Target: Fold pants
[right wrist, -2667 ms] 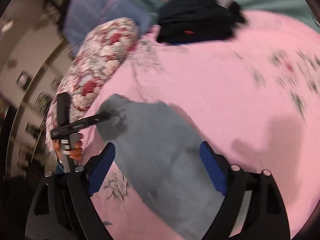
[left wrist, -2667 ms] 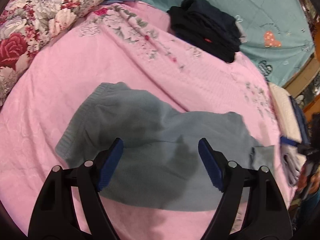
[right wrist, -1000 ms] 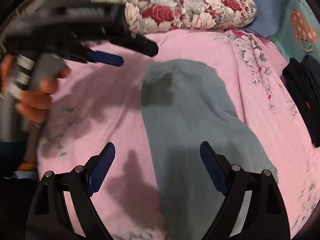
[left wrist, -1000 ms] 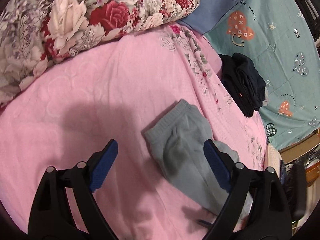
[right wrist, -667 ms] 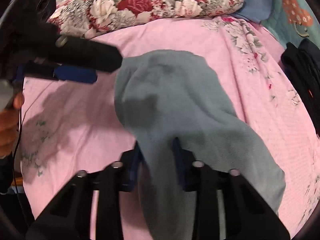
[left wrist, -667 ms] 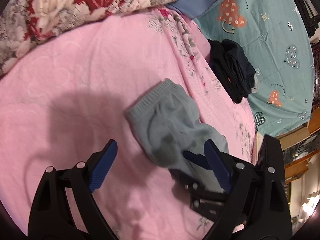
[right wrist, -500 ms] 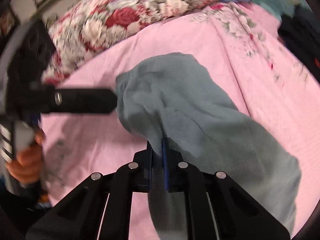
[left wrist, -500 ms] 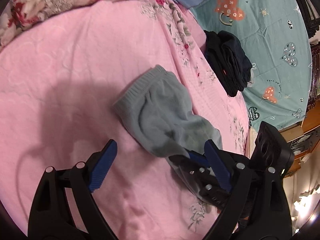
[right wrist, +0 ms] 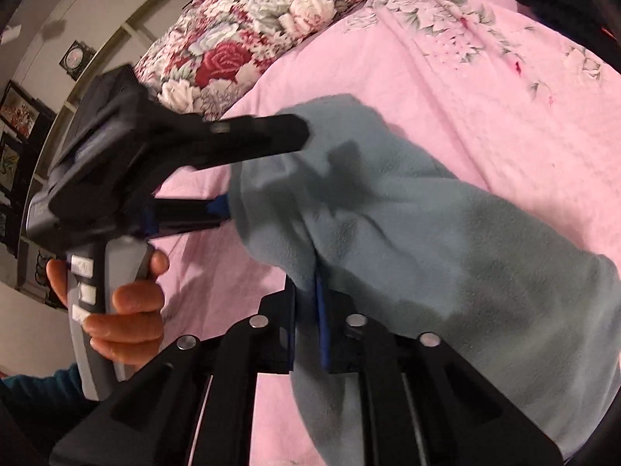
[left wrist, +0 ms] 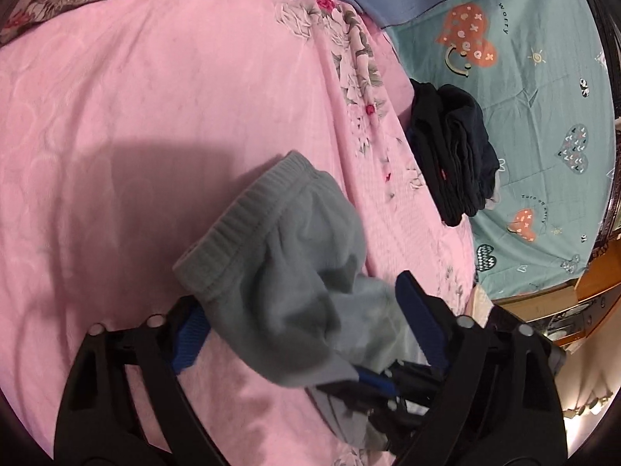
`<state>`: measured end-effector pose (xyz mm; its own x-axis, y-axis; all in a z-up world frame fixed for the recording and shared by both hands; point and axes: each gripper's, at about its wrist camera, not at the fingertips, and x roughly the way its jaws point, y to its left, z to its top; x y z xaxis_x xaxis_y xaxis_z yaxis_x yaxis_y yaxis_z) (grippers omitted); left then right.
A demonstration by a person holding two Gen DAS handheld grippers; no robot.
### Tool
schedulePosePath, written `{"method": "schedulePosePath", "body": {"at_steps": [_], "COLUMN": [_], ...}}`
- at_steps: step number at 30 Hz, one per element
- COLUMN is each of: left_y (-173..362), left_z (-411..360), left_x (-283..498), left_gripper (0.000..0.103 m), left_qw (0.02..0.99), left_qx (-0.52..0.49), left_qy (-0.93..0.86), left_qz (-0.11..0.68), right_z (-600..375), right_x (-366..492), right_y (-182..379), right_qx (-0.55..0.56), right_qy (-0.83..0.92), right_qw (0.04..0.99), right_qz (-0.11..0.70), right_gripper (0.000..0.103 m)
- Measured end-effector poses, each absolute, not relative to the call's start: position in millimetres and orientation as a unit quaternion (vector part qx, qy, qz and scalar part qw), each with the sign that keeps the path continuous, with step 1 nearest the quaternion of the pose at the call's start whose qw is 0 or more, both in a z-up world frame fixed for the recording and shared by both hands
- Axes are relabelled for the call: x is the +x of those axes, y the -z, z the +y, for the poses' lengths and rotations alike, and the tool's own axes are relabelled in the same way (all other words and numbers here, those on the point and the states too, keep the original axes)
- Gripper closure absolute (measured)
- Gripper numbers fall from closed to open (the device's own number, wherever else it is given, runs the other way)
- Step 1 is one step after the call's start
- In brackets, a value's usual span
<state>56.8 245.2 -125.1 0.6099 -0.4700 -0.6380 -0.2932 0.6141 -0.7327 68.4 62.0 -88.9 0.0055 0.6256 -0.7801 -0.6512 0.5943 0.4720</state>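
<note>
Left wrist view showed the pink bedspread (left wrist: 155, 124) filling the left half, with the grey pants (left wrist: 287, 279) bunched at the centre, their ribbed waistband toward ten o'clock and the rest trailing down toward five o'clock, so the long axis ran from ten to five. The left gripper (left wrist: 302, 326) had its blue pads spread wide, one on either side of the waistband end, not yet closed on cloth. At about five o'clock the right gripper (left wrist: 384, 384) showed as a dark tip under the fabric. A pile of dark clothes (left wrist: 450, 147) lay at two o'clock, on the seam between the pink cover and the teal sheet (left wrist: 543, 97).

Right wrist view showed a hand (right wrist: 124, 303) at eight o'clock holding the left tool, its fingers reaching to the waistband edge. At the centre, the right gripper (right wrist: 306, 318) had its jaws pressed together on a pinch of grey fleece, and the pants (right wrist: 446, 256) ran off toward four o'clock.

My judgement: the risk was an uneven fold. The pinch looked thin and off the edge, so the fleece could slip out under a pull. The left jaws, if shut where they stood, could catch a bunched layer instead of the band's corner and leave the garment twisted.
</note>
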Motion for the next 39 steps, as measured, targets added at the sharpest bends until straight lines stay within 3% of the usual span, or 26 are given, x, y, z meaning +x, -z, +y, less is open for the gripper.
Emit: {"method": "schedulePosePath", "body": {"at_steps": [1, 2, 8, 11, 12, 16, 17, 19, 21, 22, 23, 24, 32, 39], "left_y": [127, 132, 140, 139, 140, 149, 149, 146, 139, 135, 134, 133, 84, -7], "left_z": [245, 245, 251, 251, 253, 261, 262, 260, 253, 248, 245, 243, 218, 52], "left_x": [59, 62, 59, 56, 56, 59, 60, 64, 66, 67, 68, 68, 58, 34], "left_gripper": [0.063, 0.086, 0.087, 0.087, 0.086, 0.066, 0.054, 0.053, 0.060, 0.076, 0.085, 0.085, 0.091, 0.091], "left_qw": [0.785, 0.778, 0.771, 0.776, 0.776, 0.761, 0.756, 0.760, 0.779, 0.793, 0.800, 0.802, 0.851, 0.919], "left_qx": [-0.428, -0.428, -0.446, -0.441, -0.443, -0.478, -0.491, -0.490, -0.459, -0.430, -0.415, -0.411, -0.346, -0.125], "left_qy": [0.054, 0.064, 0.067, 0.061, 0.059, 0.075, 0.085, 0.080, 0.065, 0.052, 0.053, 0.054, 0.052, 0.157], "left_qz": [0.445, 0.456, 0.450, 0.446, 0.446, 0.431, 0.424, 0.420, 0.422, 0.428, 0.430, 0.431, 0.392, 0.340], "right_z": [60, 54, 18, 14, 15, 15, 15, 1, -26, -43, -59, -77, -252, -364], "right_x": [67, 67, 95, 125, 134, 142, 140, 136, 128, 122, 114, 106, 34, -9], "right_y": [86, 81, 72, 95, 105, 100, 93, 79, 66, 59, 53, 47, 48, 85], "right_qx": [-0.006, 0.004, 0.173, 0.238, 0.241, 0.210, 0.196, 0.198, 0.231, 0.251, 0.263, 0.270, 0.341, 0.460], "right_qy": [-0.451, -0.445, -0.447, -0.411, -0.392, -0.360, -0.357, -0.359, -0.366, -0.371, -0.374, -0.372, -0.272, -0.201], "right_qw": [0.708, 0.713, 0.695, 0.683, 0.686, 0.728, 0.739, 0.747, 0.742, 0.738, 0.737, 0.741, 0.791, 0.783], "right_qz": [0.544, 0.542, 0.536, 0.554, 0.564, 0.545, 0.537, 0.524, 0.512, 0.504, 0.497, 0.489, 0.430, 0.368], "right_gripper": [0.061, 0.041, 0.028, 0.028, 0.035, 0.040, 0.038, 0.029, 0.027, 0.027, 0.023, 0.016, 0.016, 0.016]}}
